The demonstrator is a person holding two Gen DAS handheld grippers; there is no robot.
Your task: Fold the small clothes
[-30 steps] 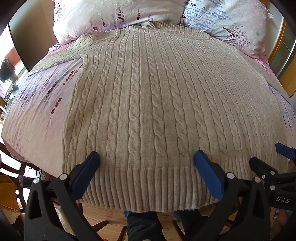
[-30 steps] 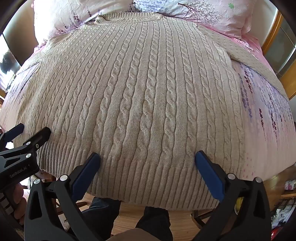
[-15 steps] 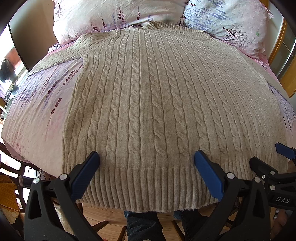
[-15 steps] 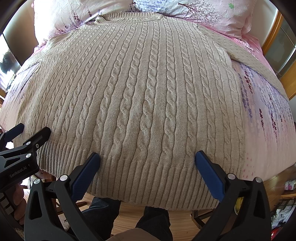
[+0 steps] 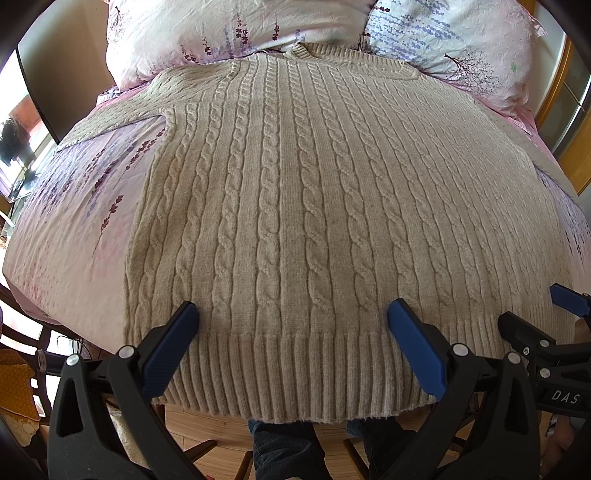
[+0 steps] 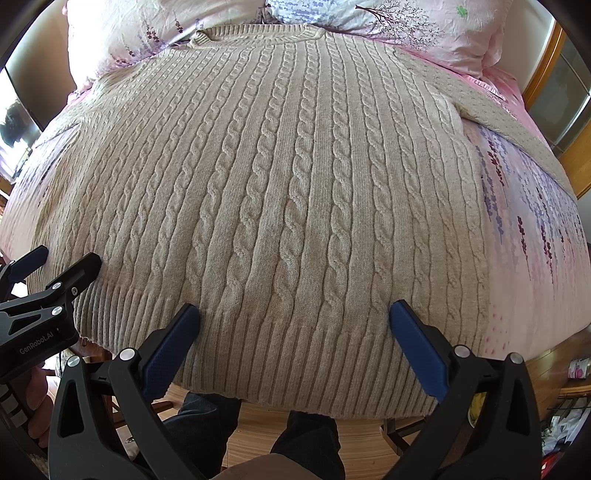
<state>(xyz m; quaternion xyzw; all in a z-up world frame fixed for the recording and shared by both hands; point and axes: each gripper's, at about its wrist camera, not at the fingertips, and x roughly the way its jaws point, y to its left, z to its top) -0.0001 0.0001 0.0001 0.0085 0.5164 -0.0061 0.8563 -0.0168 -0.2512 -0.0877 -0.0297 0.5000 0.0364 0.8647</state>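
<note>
A beige cable-knit sweater (image 5: 295, 192) lies flat on a pink floral bed sheet (image 5: 74, 221), collar far, ribbed hem near. It also fills the right wrist view (image 6: 295, 184). My left gripper (image 5: 291, 314) is open, its blue pads (image 5: 173, 339) spread wide over the left part of the hem. My right gripper (image 6: 295, 314) is open over the right part of the hem, holding nothing. The right gripper shows at the right edge of the left wrist view (image 5: 539, 332), and the left gripper at the left edge of the right wrist view (image 6: 48, 280).
Two floral pillows (image 5: 207, 33) lie beyond the collar. The left sleeve (image 5: 122, 110) and right sleeve (image 6: 517, 125) spread out to the sides. The person's legs (image 6: 303, 435) and wooden floor (image 6: 369, 443) are below the bed edge. A wooden frame (image 6: 546, 55) stands at right.
</note>
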